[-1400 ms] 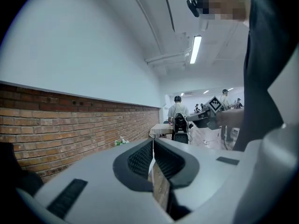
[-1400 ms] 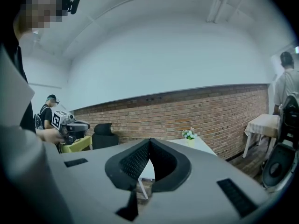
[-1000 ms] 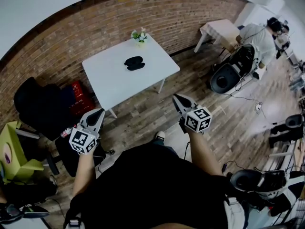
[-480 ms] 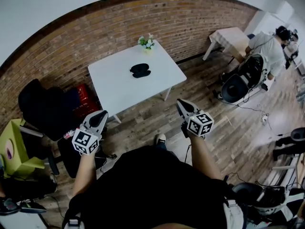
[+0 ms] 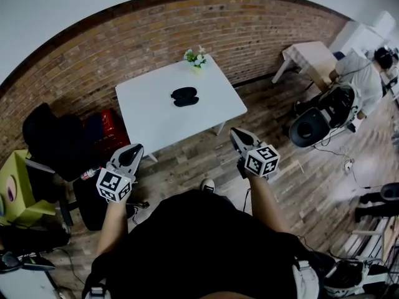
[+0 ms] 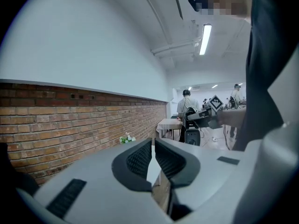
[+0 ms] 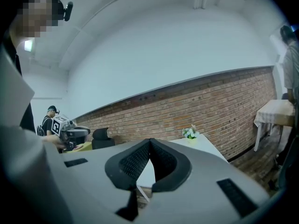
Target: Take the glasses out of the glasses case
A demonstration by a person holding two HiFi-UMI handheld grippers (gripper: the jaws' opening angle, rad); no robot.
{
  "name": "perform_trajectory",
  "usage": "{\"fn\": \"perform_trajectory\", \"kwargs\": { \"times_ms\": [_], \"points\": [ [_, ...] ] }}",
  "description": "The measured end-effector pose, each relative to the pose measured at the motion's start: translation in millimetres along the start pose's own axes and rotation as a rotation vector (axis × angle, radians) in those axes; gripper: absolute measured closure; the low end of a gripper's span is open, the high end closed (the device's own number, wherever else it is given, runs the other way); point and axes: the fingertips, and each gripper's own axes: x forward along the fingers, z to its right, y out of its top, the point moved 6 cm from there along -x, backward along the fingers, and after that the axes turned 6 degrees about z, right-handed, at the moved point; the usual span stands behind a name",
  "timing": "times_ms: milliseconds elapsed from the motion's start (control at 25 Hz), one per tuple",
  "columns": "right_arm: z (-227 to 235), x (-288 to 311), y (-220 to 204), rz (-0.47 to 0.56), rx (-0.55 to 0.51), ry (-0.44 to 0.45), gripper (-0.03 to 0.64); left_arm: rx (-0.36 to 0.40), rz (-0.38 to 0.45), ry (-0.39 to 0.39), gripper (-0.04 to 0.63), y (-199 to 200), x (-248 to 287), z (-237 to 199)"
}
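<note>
White table (image 5: pixel 156 114), black glasses case (image 5: pixel 184 96) far ahead of empty fingers (image 6: pixel 136 160): left gripper (image 6: pixel 153 141) freshly ajar, right gripper (image 7: pixel 150 142) together.

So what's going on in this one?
A person stands on the wood floor, away from the white square table, with a two-jaw gripper in each hand. The dark oval glasses case lies on the table near a small pot of flowers, untouched. The left gripper has just been opening its jaws a crack, nothing between them; the right gripper has its jaws together, empty.
</note>
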Motion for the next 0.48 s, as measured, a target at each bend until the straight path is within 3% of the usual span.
{"fn": "perform_trajectory", "kwargs": {
  "times_ms": [480],
  "points": [
    [16.2, 22.3, 6.1, -0.043, -0.005, 0.029, 0.601, -0.029, 0.02, 0.022, 0.568, -3.9, 20.9, -12.0]
  ]
}}
